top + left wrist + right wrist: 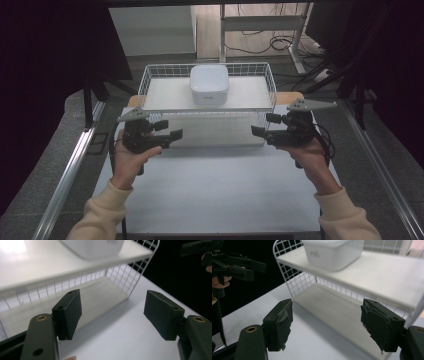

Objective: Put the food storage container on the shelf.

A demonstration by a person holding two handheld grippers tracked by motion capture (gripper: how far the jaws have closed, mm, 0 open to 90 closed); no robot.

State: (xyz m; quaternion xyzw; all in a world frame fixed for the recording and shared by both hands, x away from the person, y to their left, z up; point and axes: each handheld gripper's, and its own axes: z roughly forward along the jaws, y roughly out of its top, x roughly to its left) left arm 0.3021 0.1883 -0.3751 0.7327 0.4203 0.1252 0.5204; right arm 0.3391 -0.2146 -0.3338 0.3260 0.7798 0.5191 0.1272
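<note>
One white lidded box [209, 84] sits on the upper of my wire rack's [145, 82] two shelves, lower shelf bare in the gripper views, while I've got the left gripper [176, 135] and right gripper [256, 131] gaping empty at the rack's front corners.

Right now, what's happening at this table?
A person holds a gripper in each hand in front of a white two-tier wire rack. A white lidded container sits on the rack's top shelf. The left gripper and right gripper are both open and empty, level with the lower shelf, one at each front corner. Neither touches the container or the rack.
</note>
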